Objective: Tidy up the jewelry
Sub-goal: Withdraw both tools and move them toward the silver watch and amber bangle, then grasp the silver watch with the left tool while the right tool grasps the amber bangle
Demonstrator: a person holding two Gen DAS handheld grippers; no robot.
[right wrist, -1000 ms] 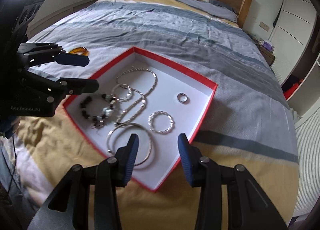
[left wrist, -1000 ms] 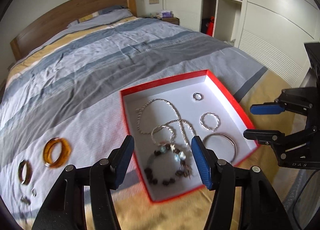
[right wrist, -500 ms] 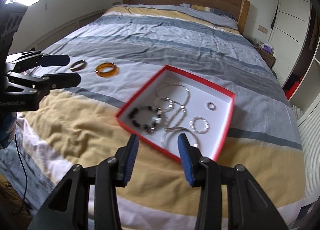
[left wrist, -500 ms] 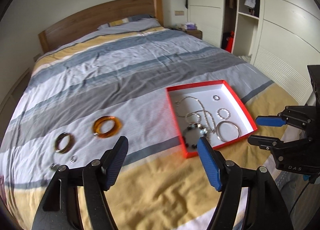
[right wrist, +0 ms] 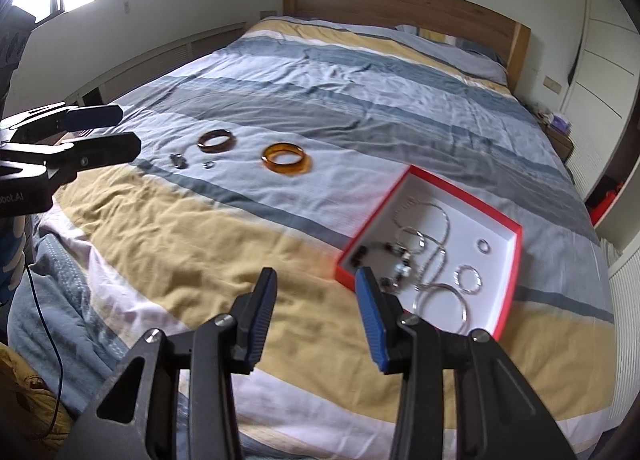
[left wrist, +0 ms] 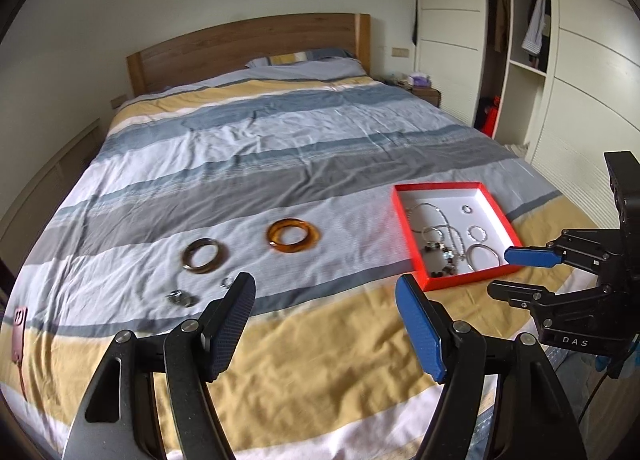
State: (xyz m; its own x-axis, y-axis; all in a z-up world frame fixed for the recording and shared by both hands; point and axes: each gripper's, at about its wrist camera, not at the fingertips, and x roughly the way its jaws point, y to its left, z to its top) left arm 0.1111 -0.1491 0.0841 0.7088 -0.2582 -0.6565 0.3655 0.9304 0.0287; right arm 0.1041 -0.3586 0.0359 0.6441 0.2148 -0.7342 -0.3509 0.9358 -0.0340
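Note:
A red box with a white floor (left wrist: 404, 227) (right wrist: 374, 215) lies on the striped bed. It holds a dark beaded bracelet (left wrist: 440, 260) (right wrist: 384, 256), a silver chain, a thin silver bangle (right wrist: 440, 300) and two silver rings. To its left, loose on the cover, are an amber bangle (left wrist: 294, 250) (right wrist: 304, 165), a brown bangle (left wrist: 202, 268) (right wrist: 216, 148) and small silver pieces (left wrist: 180, 298) (right wrist: 178, 159). My left gripper (left wrist: 324, 292) (right wrist: 128, 129) hovers open and empty above the yellow stripe, short of the bangles. My right gripper (right wrist: 316, 280) (left wrist: 512, 274) is open and empty near the box's front corner.
The bed runs back to a wooden headboard (left wrist: 248, 43). White wardrobes (left wrist: 580, 59) and a nightstand (left wrist: 424, 93) stand to its right. A reddish flat case (left wrist: 18, 336) lies at the bed's left edge. The foot of the bed is right under both grippers.
Both grippers have pulled back and up from the box, which now looks smaller. The left one swung left, bringing the bangles into the middle of its view, and its jaws widened a little.

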